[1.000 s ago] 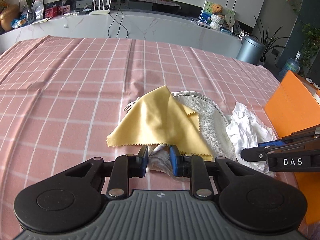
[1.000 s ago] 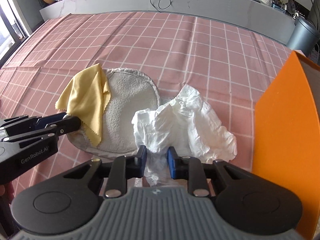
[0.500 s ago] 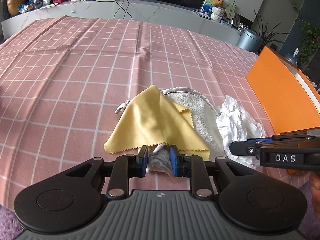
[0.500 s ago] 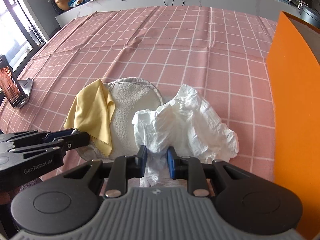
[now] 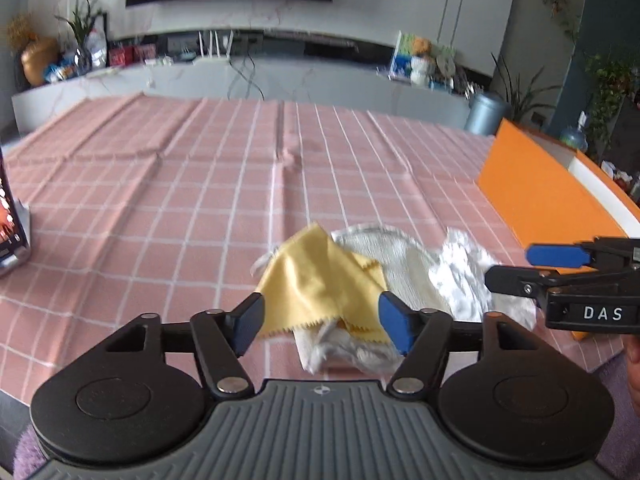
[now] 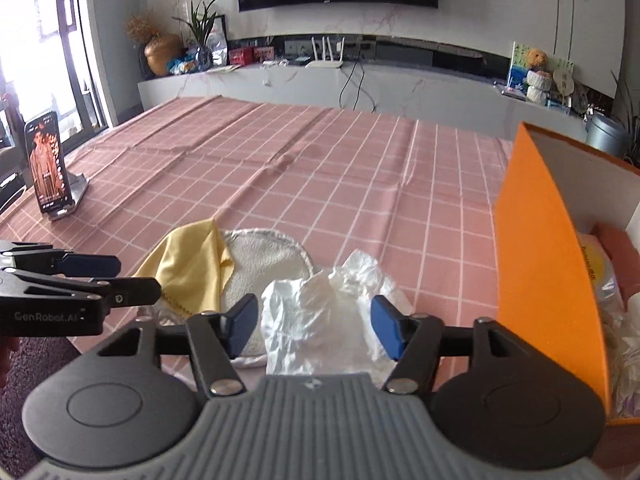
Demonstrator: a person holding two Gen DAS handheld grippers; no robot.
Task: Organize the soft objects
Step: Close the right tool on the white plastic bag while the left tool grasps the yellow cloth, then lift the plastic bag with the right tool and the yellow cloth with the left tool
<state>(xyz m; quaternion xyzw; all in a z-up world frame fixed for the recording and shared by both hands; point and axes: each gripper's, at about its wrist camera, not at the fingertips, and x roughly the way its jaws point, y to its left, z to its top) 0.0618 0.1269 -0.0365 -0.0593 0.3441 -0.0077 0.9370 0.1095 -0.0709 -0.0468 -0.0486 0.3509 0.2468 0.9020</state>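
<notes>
Left wrist view: the left gripper [image 5: 320, 322] stands with its blue-padded jaws wide apart; they have just been opening, and nothing is pressed between the pads. Just ahead of them, on the pink checked tablecloth [image 5: 180, 200], lies a yellow cloth [image 5: 320, 276] with a zigzag edge, draped over the left part of a round white terry pad [image 5: 400, 264]. A crumpled grey-white bit of fabric [image 5: 344, 350] lies at the near edge, between the pads but touching neither. To the right of the pad sits a crumpled white cloth [image 5: 464, 276]. The right gripper [image 5: 536, 266] reaches in from the right edge, near that white cloth. Behind it stands an orange box [image 5: 536, 192]. A phone on a stand [image 5: 12, 228] shows at the far left edge.

Right wrist view: the right gripper [image 6: 314, 326] also has its jaws spread, having just been opening, with the crumpled white cloth [image 6: 320, 312] lying between and beyond the pads, gripped by neither. The round white terry pad [image 6: 264, 260] is just left of it, partly under the yellow cloth [image 6: 192, 264]. The left gripper [image 6: 120, 278] comes in from the left, its tips close to the yellow cloth. The orange box [image 6: 540, 260] stands open at the right, with soft items inside that are too unclear to name. The phone on a stand [image 6: 48, 168] is upright, far left, on the tablecloth [image 6: 320, 168].
</notes>
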